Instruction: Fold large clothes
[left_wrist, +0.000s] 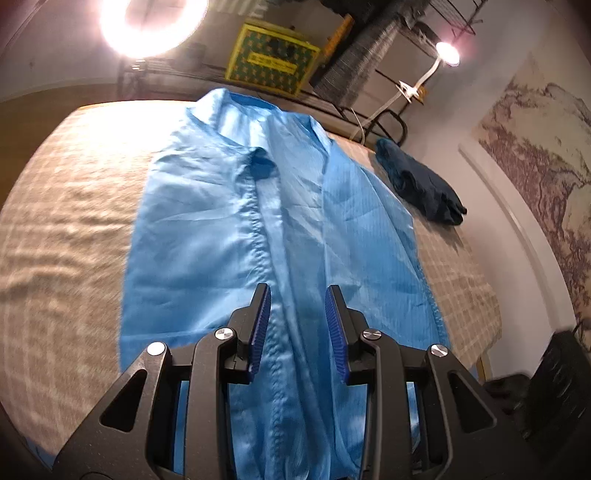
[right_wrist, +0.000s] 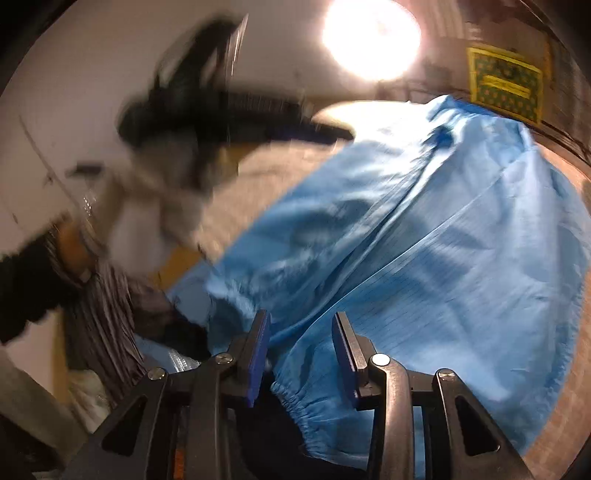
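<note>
The tabletop (left_wrist: 66, 206), under a pale checked cloth, carries a big light-blue coat (left_wrist: 207, 229) spread front-up, collar at the far end and hem toward the person; one side seems already turned in over the front, though I can't be certain. A dark blue bundle (left_wrist: 421, 184) lies apart by the far edge. The left gripper (left_wrist: 298, 306) hovers above the placket near the hem, fingers parted with only air between them. The right gripper (right_wrist: 301, 336) is likewise spread wide and empty, just over the elastic cuff (right_wrist: 295, 402) of a sleeve. To my eye the sleeve comes next: pinch the cuff alone, not the layers beneath, lift it low, and lay it straight along the body.
</note>
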